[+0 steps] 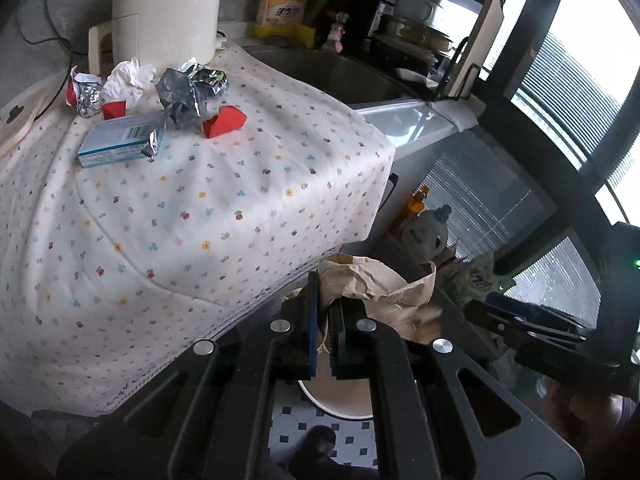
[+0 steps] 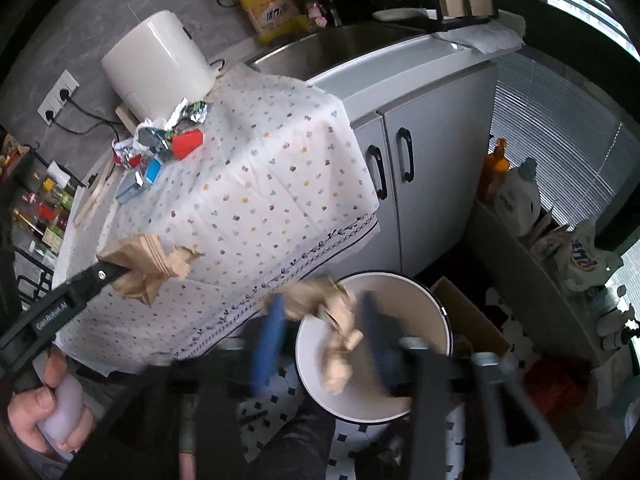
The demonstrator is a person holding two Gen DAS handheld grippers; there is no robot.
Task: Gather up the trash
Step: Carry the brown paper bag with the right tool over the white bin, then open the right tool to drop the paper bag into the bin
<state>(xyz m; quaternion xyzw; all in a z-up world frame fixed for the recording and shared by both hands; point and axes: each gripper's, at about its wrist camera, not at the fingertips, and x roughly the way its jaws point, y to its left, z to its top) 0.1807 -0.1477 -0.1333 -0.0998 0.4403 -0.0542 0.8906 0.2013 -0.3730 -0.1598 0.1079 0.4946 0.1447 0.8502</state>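
Left tongs (image 1: pixel 325 326) pinching brown paper (image 1: pixel 376 286) past worktop (image 1: pixel 224 300) edge, right tongs (image 2: pixel 320 332) spread above bin (image 2: pixel 436 300), paper scrap (image 2: pixel 340 344) loose between.

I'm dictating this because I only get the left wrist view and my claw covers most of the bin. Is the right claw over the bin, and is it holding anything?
Observer: The right claw is above the white bin, jaws wide apart, with a blurred loose brown paper between them.
Operator: Anything beside the bin I could hit?
Observer: An open cardboard box stands close by its rim, on the right in the right wrist view.
Operator: Where does my left claw sit from there?
Observer: The left claw, shut on crumpled brown paper, shows against the tablecloth, well left of the bin.
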